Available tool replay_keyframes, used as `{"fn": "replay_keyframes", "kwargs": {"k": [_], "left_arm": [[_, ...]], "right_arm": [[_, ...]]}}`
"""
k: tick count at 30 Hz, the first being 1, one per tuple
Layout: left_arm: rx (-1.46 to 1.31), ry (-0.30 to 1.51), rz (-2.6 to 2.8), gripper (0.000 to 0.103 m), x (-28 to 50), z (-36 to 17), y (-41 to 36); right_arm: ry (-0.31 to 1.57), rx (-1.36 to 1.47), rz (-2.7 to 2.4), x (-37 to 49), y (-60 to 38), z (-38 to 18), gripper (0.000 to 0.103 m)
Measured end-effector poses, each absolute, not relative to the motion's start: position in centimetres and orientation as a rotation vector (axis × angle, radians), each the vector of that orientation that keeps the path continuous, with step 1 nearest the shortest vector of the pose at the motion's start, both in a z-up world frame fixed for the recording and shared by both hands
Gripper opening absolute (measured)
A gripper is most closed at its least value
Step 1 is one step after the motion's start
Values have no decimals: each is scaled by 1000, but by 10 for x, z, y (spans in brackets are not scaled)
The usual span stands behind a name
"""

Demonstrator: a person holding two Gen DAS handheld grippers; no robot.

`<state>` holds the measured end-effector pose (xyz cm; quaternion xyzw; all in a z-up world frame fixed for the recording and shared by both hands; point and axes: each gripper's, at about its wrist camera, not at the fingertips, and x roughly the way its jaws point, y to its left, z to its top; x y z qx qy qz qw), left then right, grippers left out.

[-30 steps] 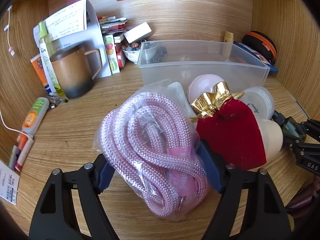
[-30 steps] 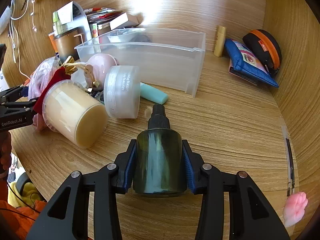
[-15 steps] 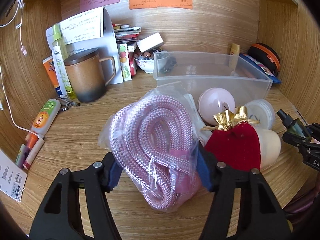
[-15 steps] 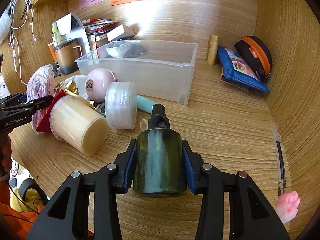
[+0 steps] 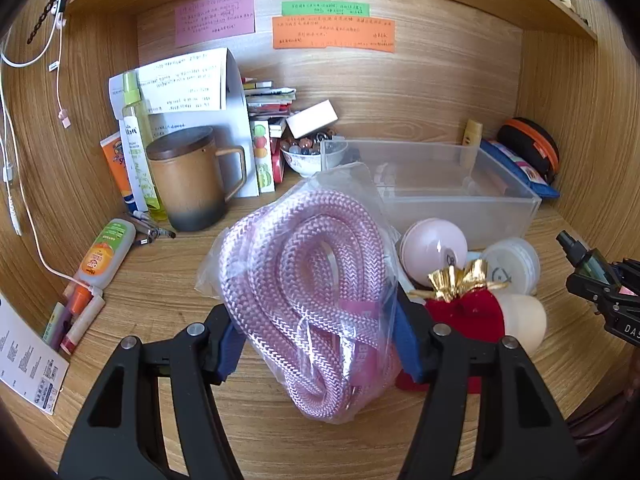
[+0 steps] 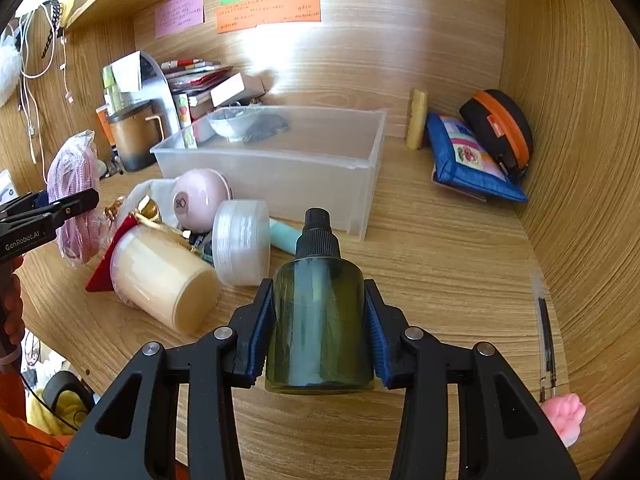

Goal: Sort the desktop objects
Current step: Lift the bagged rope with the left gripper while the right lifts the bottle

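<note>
A bagged coil of pink rope [image 5: 308,300] hangs clamped in the left claw [image 5: 316,344], lifted clear of the wooden surface [image 5: 168,276] just left of the clear plastic bin [image 6: 280,168]; the jaws have just been closing on the bag. The right claw [image 6: 320,328] grips a dark green spray bottle [image 6: 320,316] in front of the bin, above bare wood. One bin stands at the middle of the alcove, open at the top. Against its front wall lies a tight cluster: one pink round case [image 6: 200,200], one white lidded jar [image 6: 240,242], one cream cylinder [image 6: 164,280], one red velvet heart [image 5: 468,320] with a gold bow, one teal tube [image 6: 286,236]. Right of the bin the surface is open up to the side wall, where one blue pouch [image 6: 468,160] and one black-and-orange case [image 6: 500,128] lean. Left of the bin stands one brown lidded mug [image 5: 192,180]. Three paper notes [image 5: 332,32] are stuck on the back wall above the bin. Wood panels enclose three sides.
</note>
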<state>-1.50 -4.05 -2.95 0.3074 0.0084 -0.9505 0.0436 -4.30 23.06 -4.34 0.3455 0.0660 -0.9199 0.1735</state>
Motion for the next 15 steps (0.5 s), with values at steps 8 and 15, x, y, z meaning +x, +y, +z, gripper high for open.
{"fn": "replay_keyframes", "kwargs": {"k": [8,15], "left_arm": [[899,29,-2936,63,-19,-13,-45],[893,21,-2962,63,-27,2,-54]], "right_arm": [[187,930,-2641,-47,231,-22,38],[232,862,-2658,-55,226,1,38]]}}
